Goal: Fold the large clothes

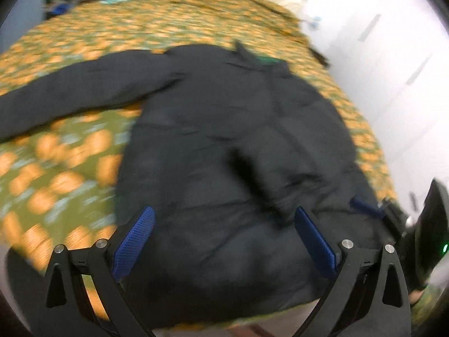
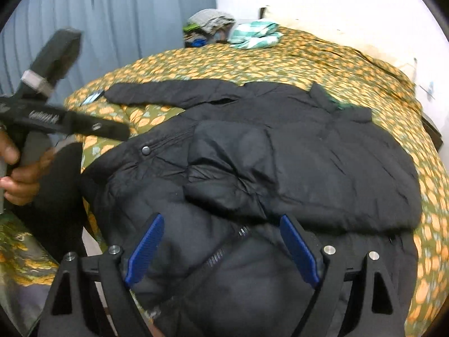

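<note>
- A black padded jacket lies spread on a bed with an orange-and-green patterned cover.
- One sleeve stretches out to the far left; the other is folded across the jacket's front.
- Right gripper fingers stand wide, holding nothing.
- Left gripper fingers stand wide over the near hem, empty.
- Folded clothes sit at the bed's far end.

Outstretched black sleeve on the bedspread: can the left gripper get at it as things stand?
Probably yes. The sleeve lies flat and uncovered on the bedspread, off to the left gripper's side; its jaws stand open and empty, with nothing between.
</note>
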Demonstrator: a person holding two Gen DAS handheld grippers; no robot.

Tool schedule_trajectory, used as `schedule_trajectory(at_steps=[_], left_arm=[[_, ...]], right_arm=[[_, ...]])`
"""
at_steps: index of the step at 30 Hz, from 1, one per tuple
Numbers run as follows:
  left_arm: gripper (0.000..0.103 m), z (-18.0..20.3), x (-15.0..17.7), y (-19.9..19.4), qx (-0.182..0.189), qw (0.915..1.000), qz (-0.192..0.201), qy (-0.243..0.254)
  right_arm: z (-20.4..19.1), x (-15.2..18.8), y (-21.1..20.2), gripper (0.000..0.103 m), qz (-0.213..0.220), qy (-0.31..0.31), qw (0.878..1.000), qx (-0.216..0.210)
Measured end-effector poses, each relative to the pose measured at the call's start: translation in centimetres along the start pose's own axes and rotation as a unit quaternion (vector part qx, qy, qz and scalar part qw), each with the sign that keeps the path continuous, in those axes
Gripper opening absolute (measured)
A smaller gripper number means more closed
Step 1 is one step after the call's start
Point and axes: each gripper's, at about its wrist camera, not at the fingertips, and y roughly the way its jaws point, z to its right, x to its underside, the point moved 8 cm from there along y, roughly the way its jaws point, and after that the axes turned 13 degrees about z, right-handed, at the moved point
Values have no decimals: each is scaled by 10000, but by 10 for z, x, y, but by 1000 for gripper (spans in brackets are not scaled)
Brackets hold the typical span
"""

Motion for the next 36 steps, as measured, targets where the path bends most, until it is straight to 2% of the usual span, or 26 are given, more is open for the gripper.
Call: schedule_trajectory(at_steps=[3,4,5,6,8,11,14,18,21,24,29,33,36], left_arm=[[98,13,-2,39,89,9994,-317,130],[89,19,0,53,109,9986,-484,184],[73,23,2,63,104,9975,-644,269],[64,28,6,73,62,9958,-821,405],[14,37,9,84,12,9927,-999,672],[9,45,-12,79,1,9927,-836,865],[8,45,-61,71,-117,9918,-389,1213],[8,20,-137,69,-485,9897,183,1336],[8,-13,-167,80,-826,9886,354,1208],[8,-50,-173,105,-1074,9891,276,973],[9,-68,-152,139,-1330,9847,67,1120],[9,-76,-130,150,-1318,9867,-70,946],[10,-83,-121,154,-1251,9889,-82,800]], right_arm=[[7,2,-15,87,99,310,9994,94],[9,2,-19,87,125,407,9990,129],[11,3,-22,87,150,479,9986,164],[13,4,-27,87,166,556,9981,217],[18,7,-33,87,183,664,9972,297],[27,9,-41,87,209,754,9961,412],[40,9,-48,87,254,876,9944,543],[69,-3,-51,87,368,1064,9906,774],[101,-19,-50,87,463,1174,9869,1002],[142,-37,-45,87,556,1199,9824,1318],[211,-63,-19,87,483,1376,9746,1699],[252,-85,25,87,342,1405,9743,1727],[267,-91,70,87,215,1462,9769,1541]])
